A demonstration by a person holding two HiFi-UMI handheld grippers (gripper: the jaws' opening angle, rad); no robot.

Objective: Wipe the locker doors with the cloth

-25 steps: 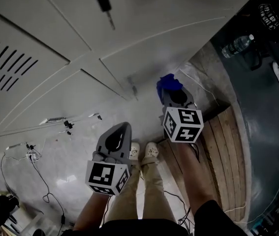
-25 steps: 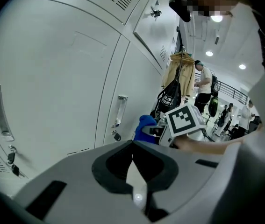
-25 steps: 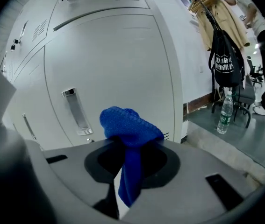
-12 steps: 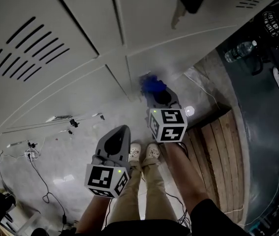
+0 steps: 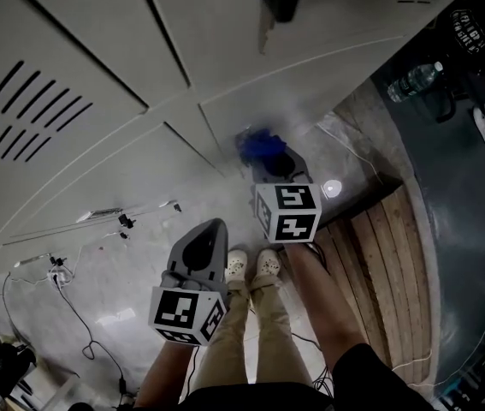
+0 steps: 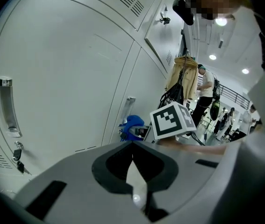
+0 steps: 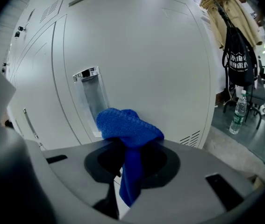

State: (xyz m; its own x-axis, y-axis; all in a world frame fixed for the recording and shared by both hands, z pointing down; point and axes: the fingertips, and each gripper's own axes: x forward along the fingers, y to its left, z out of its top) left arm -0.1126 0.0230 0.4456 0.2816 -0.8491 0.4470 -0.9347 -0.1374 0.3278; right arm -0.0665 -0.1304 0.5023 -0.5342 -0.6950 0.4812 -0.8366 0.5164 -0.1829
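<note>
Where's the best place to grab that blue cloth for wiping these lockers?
By its narrow tail, coming from the side away from the locker door. The right gripper is shut on the blue cloth that way: the tail hangs between its jaws and the bunched wad sticks out in front, so probably only fabric meets the door.

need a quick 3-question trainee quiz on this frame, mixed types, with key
1. Multiple choice: which gripper holds the blue cloth? A) left B) right C) neither
2. True or false: the left gripper clamps a second cloth.
3. Fill in: the water bottle stands on the ____.

Key:
1. B. The right gripper has its jaws shut on the cloth.
2. False. Its jaws are together with nothing between them.
3. floor
</note>
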